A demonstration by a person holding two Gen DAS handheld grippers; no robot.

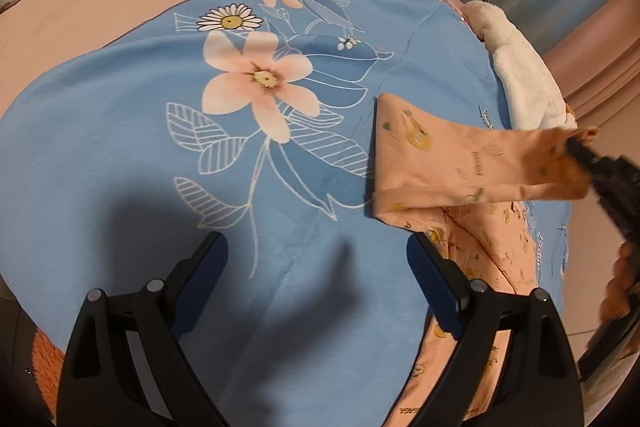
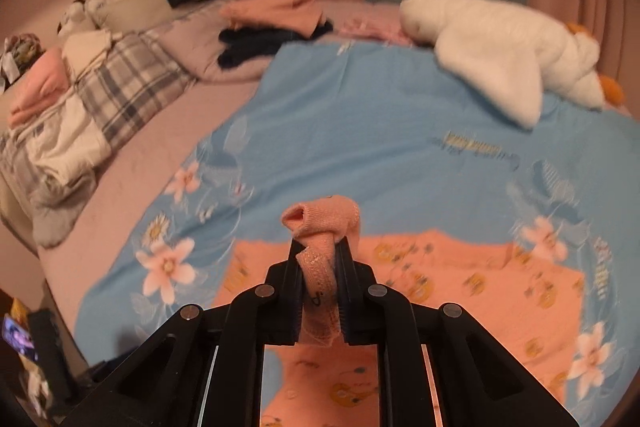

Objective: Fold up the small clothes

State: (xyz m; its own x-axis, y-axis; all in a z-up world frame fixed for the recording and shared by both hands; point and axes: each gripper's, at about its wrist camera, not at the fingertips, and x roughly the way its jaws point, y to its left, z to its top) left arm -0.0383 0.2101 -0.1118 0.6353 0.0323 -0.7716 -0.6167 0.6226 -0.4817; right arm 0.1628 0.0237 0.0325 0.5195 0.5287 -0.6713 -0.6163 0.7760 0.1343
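Right fingers (image 2: 318, 259) pinching peach garment (image 2: 440, 279) cuff, left fingers (image 1: 320, 267) spread beside it

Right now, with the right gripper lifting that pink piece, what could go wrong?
1. The right gripper pinches only a bunched edge of the pink garment; it could slip out mid-fold.
2. The left gripper is open over the blue sheet, holding nothing, so the garment's lower part may drag and the fold go crooked.
3. The white plush lies close by; a wide swing might catch it.
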